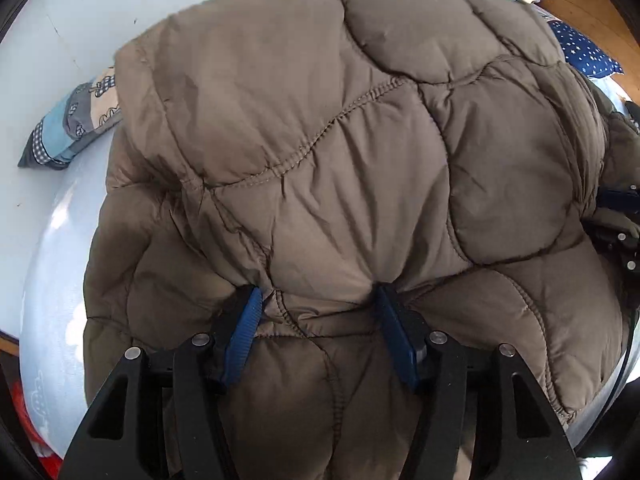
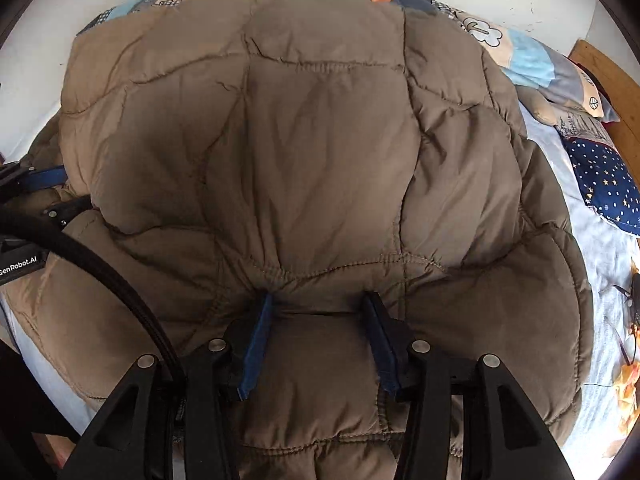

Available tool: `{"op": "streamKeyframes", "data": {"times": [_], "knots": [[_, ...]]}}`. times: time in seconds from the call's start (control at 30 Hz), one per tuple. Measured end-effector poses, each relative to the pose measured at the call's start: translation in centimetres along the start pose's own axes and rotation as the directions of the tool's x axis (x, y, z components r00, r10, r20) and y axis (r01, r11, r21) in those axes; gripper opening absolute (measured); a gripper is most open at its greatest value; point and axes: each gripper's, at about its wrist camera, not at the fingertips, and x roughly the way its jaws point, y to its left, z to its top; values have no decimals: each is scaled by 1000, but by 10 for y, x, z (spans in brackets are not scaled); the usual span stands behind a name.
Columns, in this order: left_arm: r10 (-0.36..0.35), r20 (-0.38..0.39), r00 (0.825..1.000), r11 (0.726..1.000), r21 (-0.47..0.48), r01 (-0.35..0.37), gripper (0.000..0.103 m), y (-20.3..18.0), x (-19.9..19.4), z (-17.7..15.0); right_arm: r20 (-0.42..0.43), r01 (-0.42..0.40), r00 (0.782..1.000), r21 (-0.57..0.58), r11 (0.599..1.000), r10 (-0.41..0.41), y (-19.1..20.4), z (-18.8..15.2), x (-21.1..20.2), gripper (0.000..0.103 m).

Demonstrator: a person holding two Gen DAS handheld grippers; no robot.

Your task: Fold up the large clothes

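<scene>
Two grippers: both are at the near edge of one quilted brown jacket, each with padded fabric bunched between its blue pads
Left gripper: fingers stand fairly wide, pads pressed into a puffed fold that fills the gap; whether the fold is clamped or only straddled cannot be told
Right gripper: fingers at a similar width, pads either side of a gathered seam; grip likewise uncertain
Jacket position: it spreads ahead of both sets of fingertips and passes beneath them, lying on a pale blue bed sheet
Beyond the fingertips: a patchwork quilt lies at the far edge of the jacket
Right of the right fingers: a navy starred pillow rests on the sheet
Step in hand: judged to be taking hold of the near hem for a fold away from the operator
Next move: requires both pads to close firmly, then a level, matched lift so the bulky padding carries over without slipping
</scene>
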Motion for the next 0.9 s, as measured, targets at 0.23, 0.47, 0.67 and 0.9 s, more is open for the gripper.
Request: {"op": "streamKeyframes", "data": {"times": [0.23,0.47,0.67,0.9], "knots": [[26,103,994,995,-101,-16,62,6,-18,-14,13,39,999,20,999,-39,4,9,0,52],[48,248,968,977,-214,6,81,2,-84,-69,179,22,983,153,988,-49,-7,-27,-72,81],[54,271,961,953,-302,32,83,-6,-127,-107,234,9,971,194,981,-55,27,-70,-103,82],[59,241,969,953,-302,17,86,-28,-159,-174,254,16,965,199,980,-67,72,-153,-132,86]]}}
